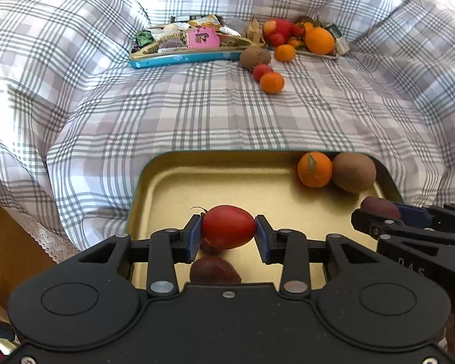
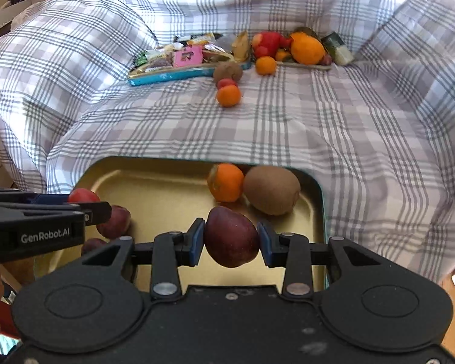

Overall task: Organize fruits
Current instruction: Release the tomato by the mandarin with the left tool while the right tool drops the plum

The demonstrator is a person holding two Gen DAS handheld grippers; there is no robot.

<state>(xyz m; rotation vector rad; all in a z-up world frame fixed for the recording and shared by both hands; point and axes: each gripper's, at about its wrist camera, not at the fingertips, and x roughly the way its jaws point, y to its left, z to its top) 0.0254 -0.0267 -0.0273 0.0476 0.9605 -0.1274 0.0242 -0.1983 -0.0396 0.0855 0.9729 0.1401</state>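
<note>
Up close, glossy oval tomato [image 1: 228, 227], smooth plum [image 2: 231, 240], gold tin [image 1: 154, 194]

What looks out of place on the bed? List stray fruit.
Three fruits lie loose on the checked cover, outside any tray: a kiwi, a small red fruit and a small orange, just in front of the far fruit tray.

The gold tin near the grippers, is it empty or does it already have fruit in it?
Not empty. The gold tin already holds an orange and a kiwi in its far corner, plus dark plums near the front.
</note>
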